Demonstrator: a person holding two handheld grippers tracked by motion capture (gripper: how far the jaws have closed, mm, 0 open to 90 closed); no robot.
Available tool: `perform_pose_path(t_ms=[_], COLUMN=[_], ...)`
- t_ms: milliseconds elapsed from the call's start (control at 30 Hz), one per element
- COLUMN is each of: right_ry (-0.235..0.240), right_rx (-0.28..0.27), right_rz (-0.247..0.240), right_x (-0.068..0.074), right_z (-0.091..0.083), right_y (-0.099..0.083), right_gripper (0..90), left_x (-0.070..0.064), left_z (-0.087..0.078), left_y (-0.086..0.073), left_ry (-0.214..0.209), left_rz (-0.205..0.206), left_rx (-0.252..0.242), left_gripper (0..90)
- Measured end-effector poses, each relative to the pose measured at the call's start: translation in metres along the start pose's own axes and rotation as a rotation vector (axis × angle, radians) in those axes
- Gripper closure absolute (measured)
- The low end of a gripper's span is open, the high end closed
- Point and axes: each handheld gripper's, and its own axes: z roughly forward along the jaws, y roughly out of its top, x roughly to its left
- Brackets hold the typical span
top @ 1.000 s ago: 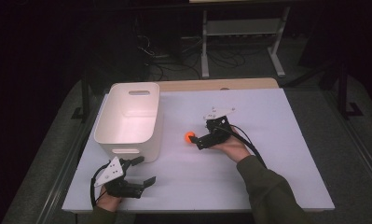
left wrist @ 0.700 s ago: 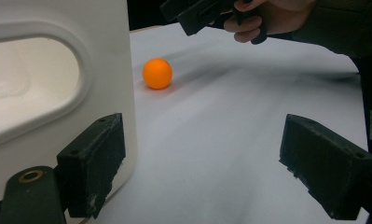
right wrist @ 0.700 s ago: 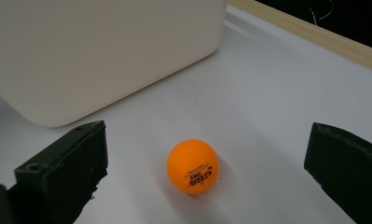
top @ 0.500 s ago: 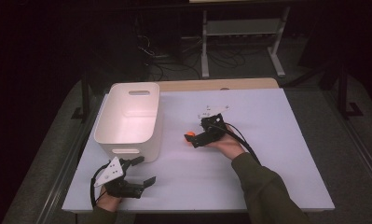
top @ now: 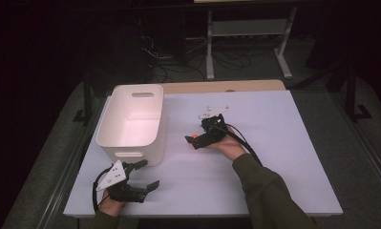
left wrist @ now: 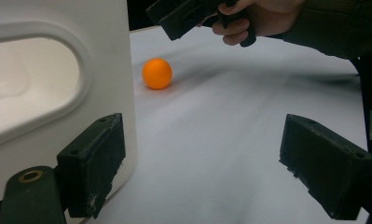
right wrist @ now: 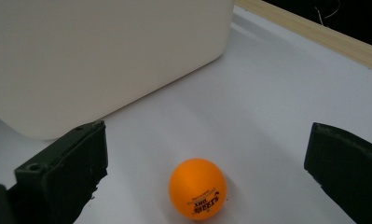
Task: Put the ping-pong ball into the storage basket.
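You have one orange ping-pong ball [right wrist: 197, 188] on the table [top: 283, 157], one white plastic bin [top: 131, 121] with handle cut-outs, and two handheld grippers: left gripper [top: 145, 177], right gripper [top: 192, 140].

Dark room, metal rack [top: 245, 36] behind a white table [top: 283, 143]

The tub [top: 131, 121] is sitting on the left half of the bench [top: 283, 157], toward its far side. The ball [top: 195, 138] is lying on the bench just right of the tub (apart from its wall), between the spread jaws of the right gripper [top: 194, 140], which is reaching in from the right. The left gripper [top: 147, 175] is resting at the bench's near left corner, just before the tub's near wall.
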Motion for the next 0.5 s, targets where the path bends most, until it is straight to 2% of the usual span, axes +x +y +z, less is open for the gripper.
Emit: perform_pose_path(t_ms=[500], right_ry=[0.008], right_rx=[0.007], right_rz=[0.006], right_x=[0.0003], right_z=[0.0104], right_y=[0.0002], right_gripper=[0.0], left_x=[0.0], left_z=[-0.0001], left_y=[0.0], left_ry=[0.0], left_rz=[0.001], left_rx=[-0.001], left_gripper=[14.0])
